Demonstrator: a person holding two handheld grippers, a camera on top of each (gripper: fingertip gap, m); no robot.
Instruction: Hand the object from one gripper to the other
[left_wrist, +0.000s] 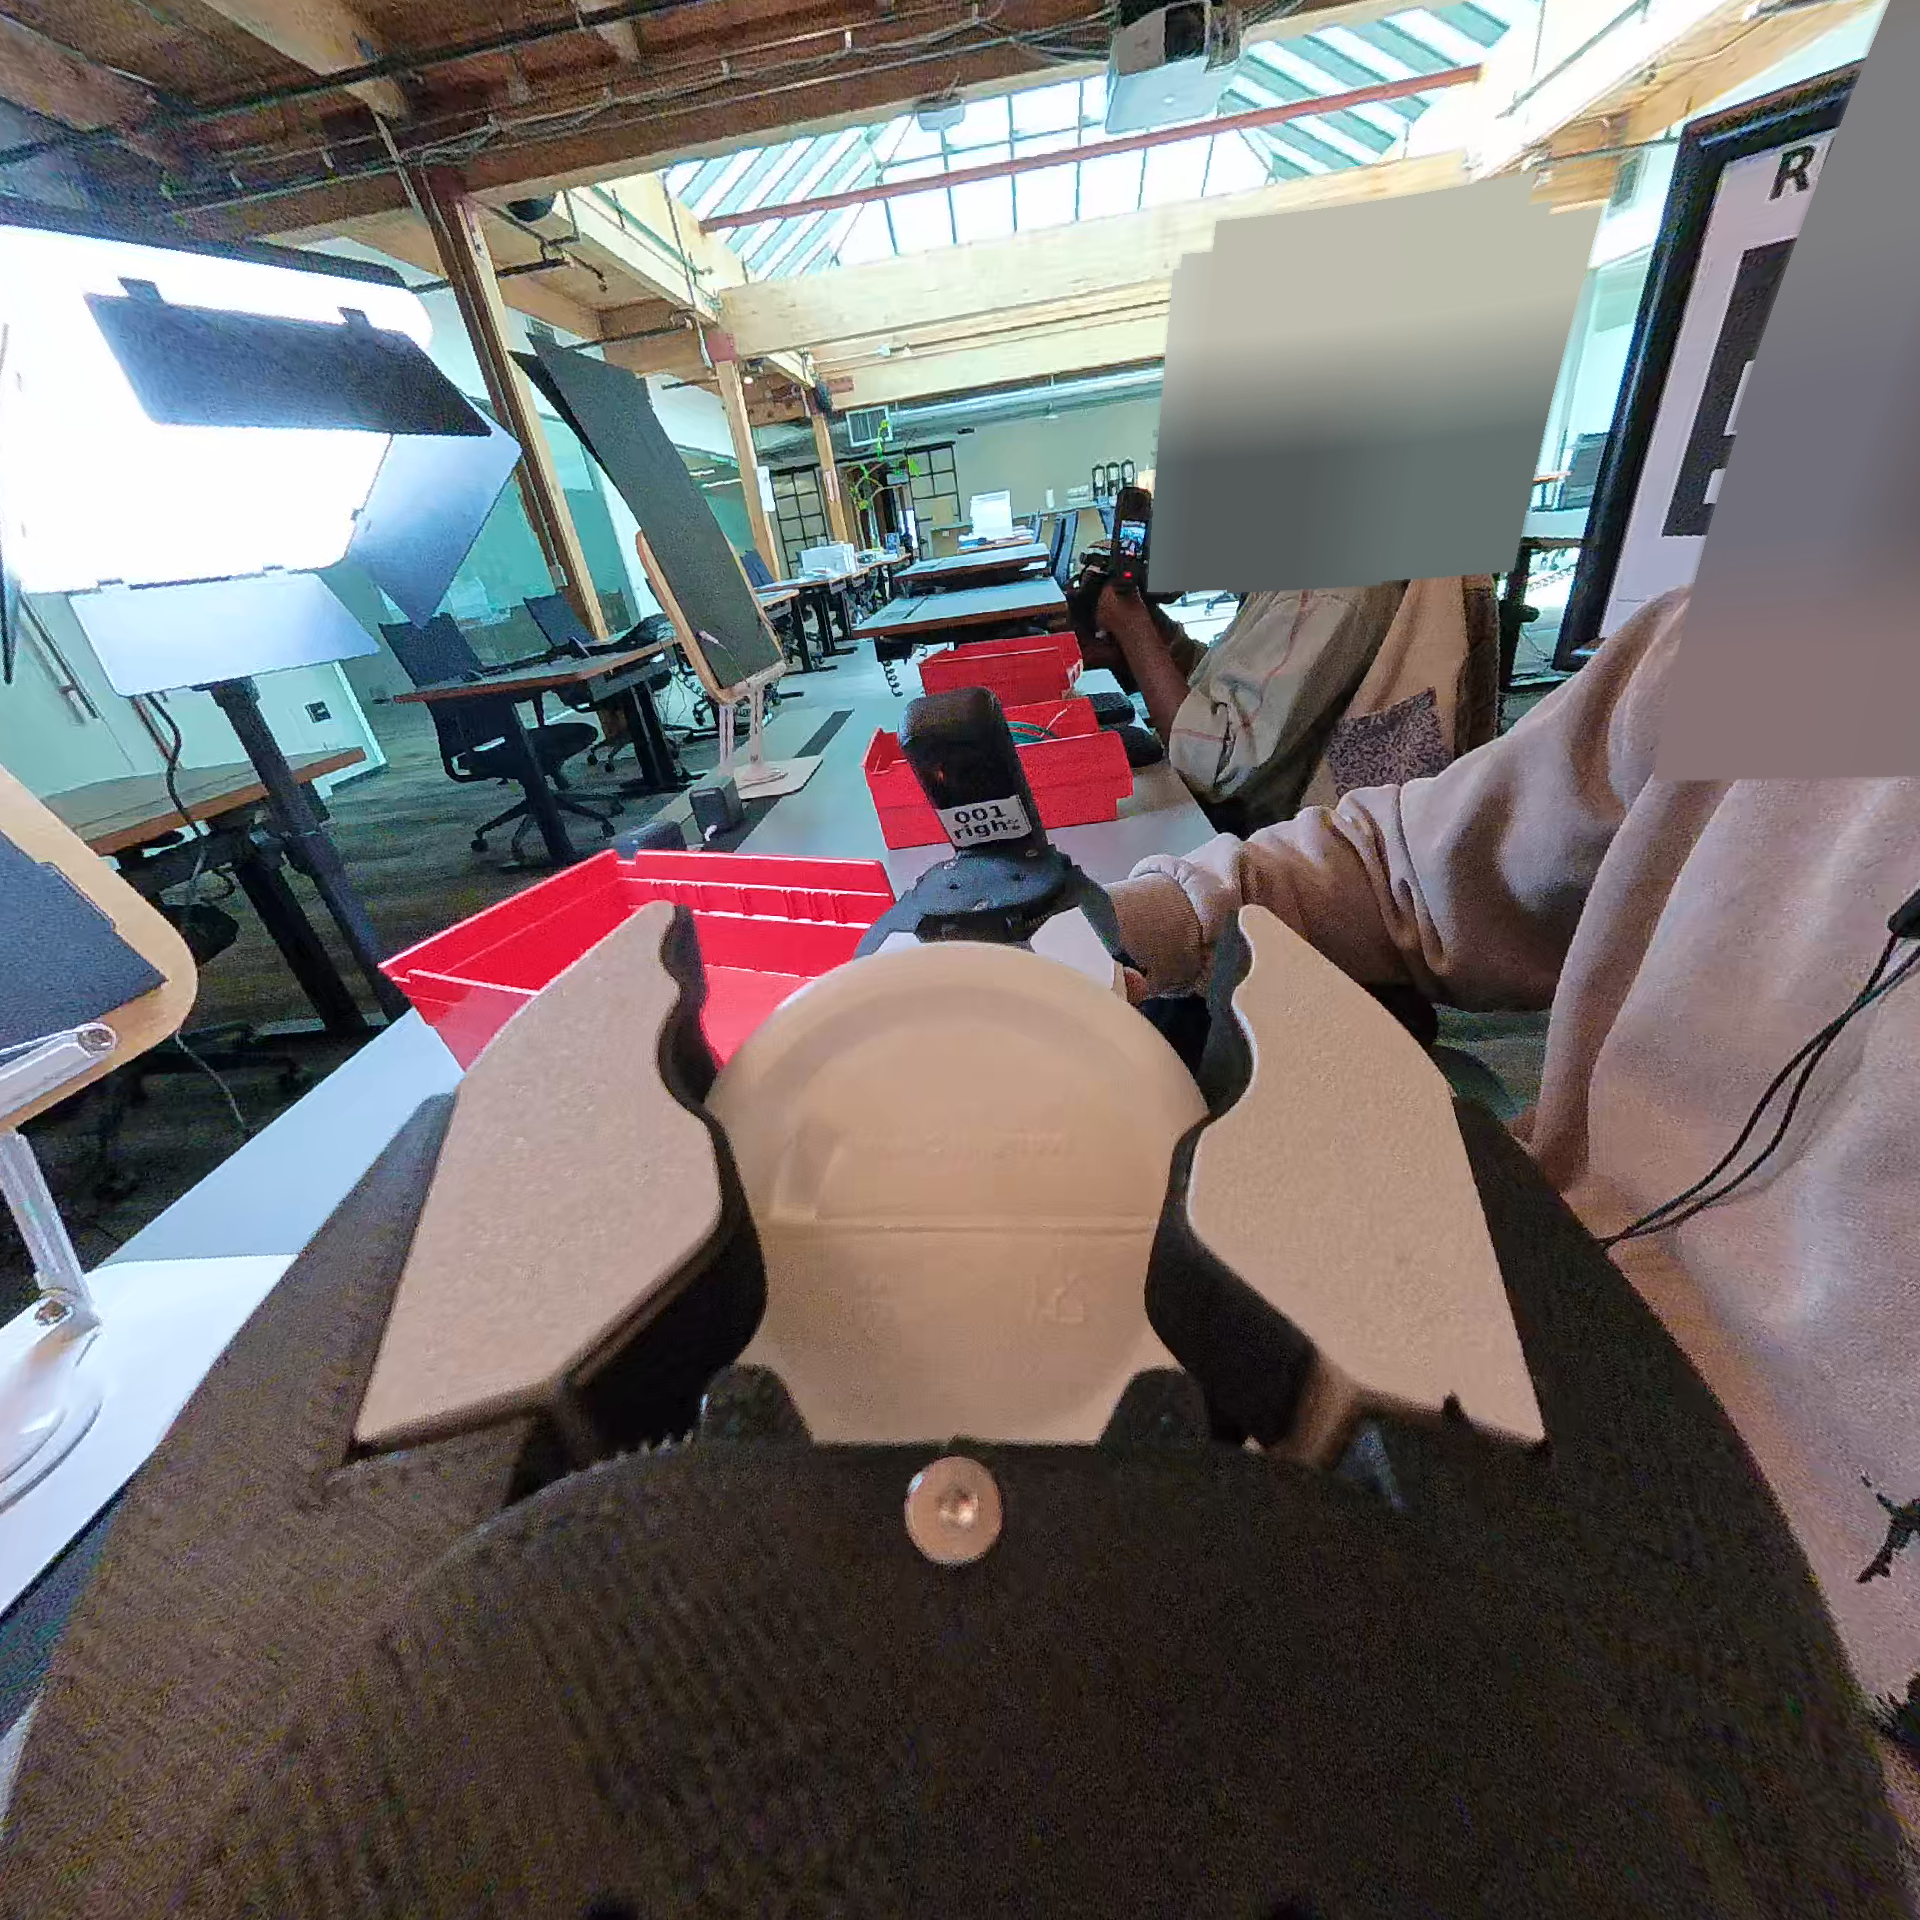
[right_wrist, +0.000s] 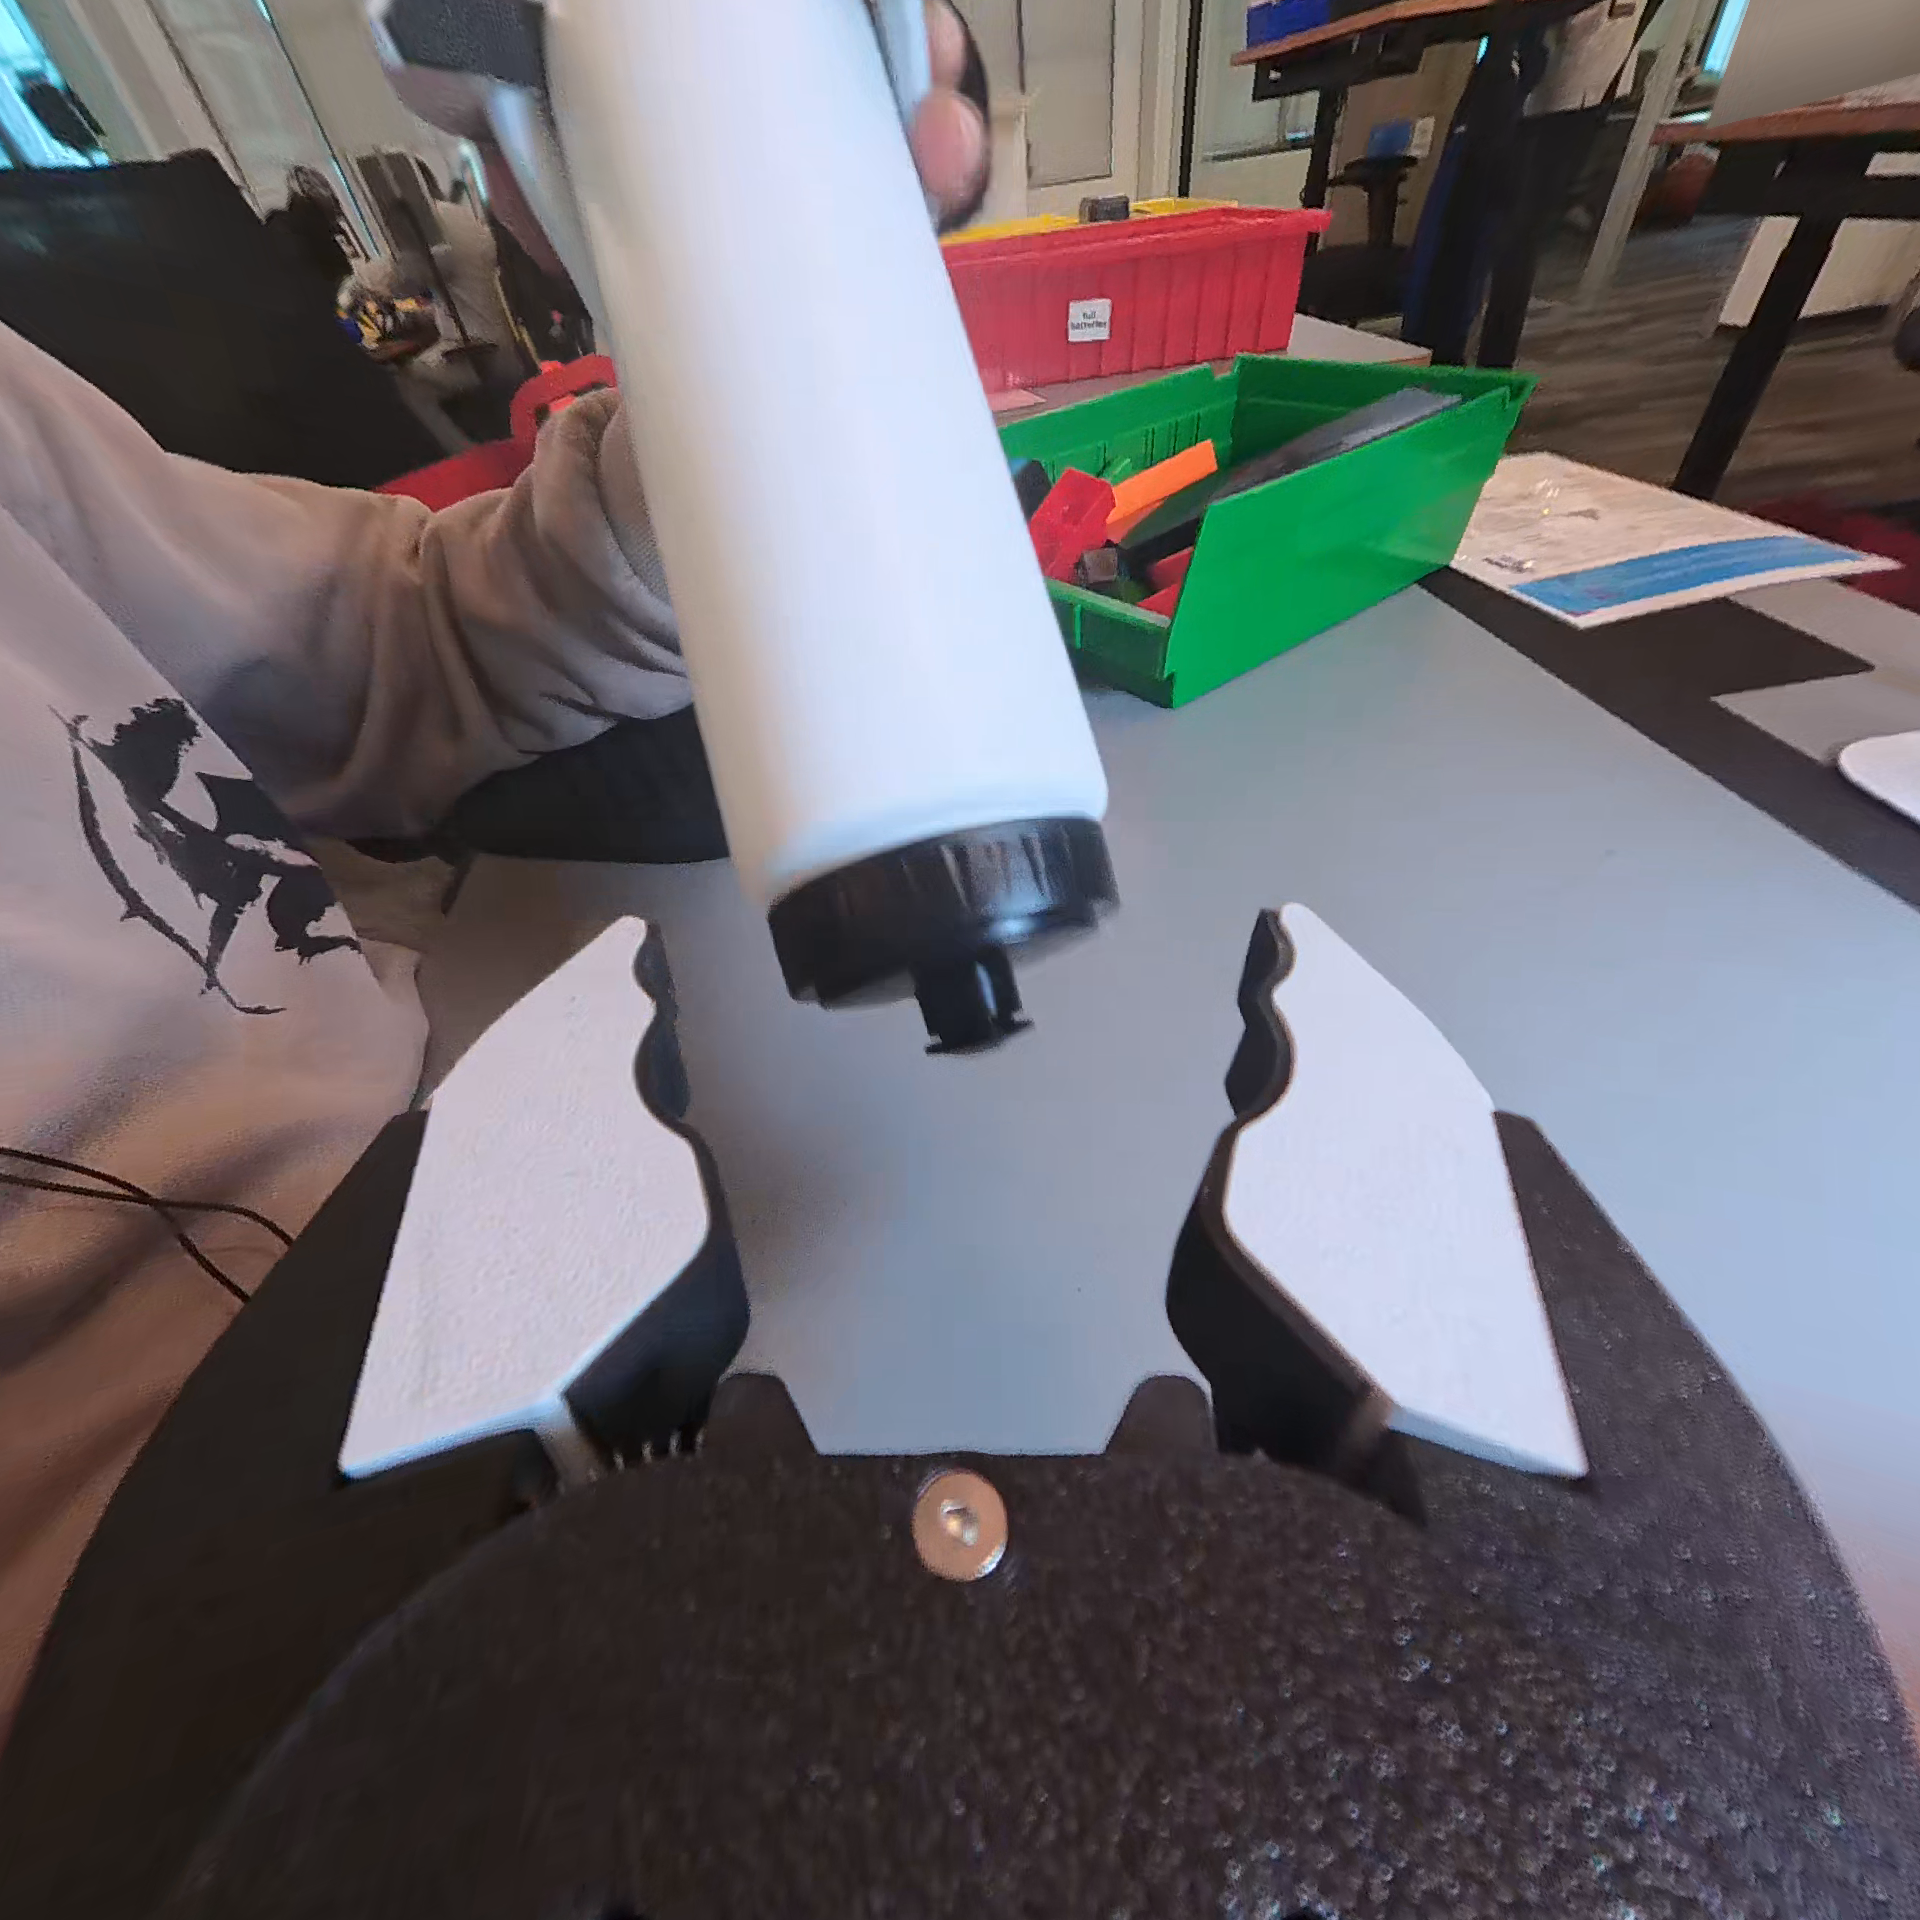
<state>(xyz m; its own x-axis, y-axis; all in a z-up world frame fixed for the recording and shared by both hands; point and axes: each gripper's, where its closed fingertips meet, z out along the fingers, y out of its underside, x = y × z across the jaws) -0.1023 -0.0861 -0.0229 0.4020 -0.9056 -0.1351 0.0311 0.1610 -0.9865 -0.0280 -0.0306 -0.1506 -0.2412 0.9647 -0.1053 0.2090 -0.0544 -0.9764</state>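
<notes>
My left gripper (left_wrist: 956, 1049) was clamped on the white bottle (left_wrist: 951, 1153), fingers pressed vs. its sides near the base end, which faced the left cam & filled the gap btwn them. In the right wrist view the same bottle (right_wrist: 821, 436) hung tilted in the air above the grey table (right_wrist: 1455, 883), black cap (right_wrist: 940, 925) end lowest & pointing toward my right gripper (right_wrist: 961, 1029). The right one was spread wide apart, holding nothing; the cap sat just ahead of its fingertips, roughly centred btwn them, not touching either finger. Some motion blur on the bottle's top end, so I couldn't tell exactly where the left fingers met it from that side.

From the left cam my right gripper (left_wrist: 1003, 940) showed just beyond the bottle, camera mount up, with my beige sleeve (left_wrist: 1403, 883) running back from it.

On the table: a green bin (right_wrist: 1340, 540) w/ red, orange & black pieces inside, to the right of the bottle; a red bin (right_wrist: 1132, 291) behind it w/ a small white label; printed paper (right_wrist: 1652, 540) farther right. Left cam showed an open red bin (left_wrist: 665, 935) on the table just past my left finger, more red bins (left_wrist: 1049, 779) beyond, a bright light panel (left_wrist: 197, 416) on a stand at left, & another person (left_wrist: 1299, 686) seated farther down the table.
</notes>
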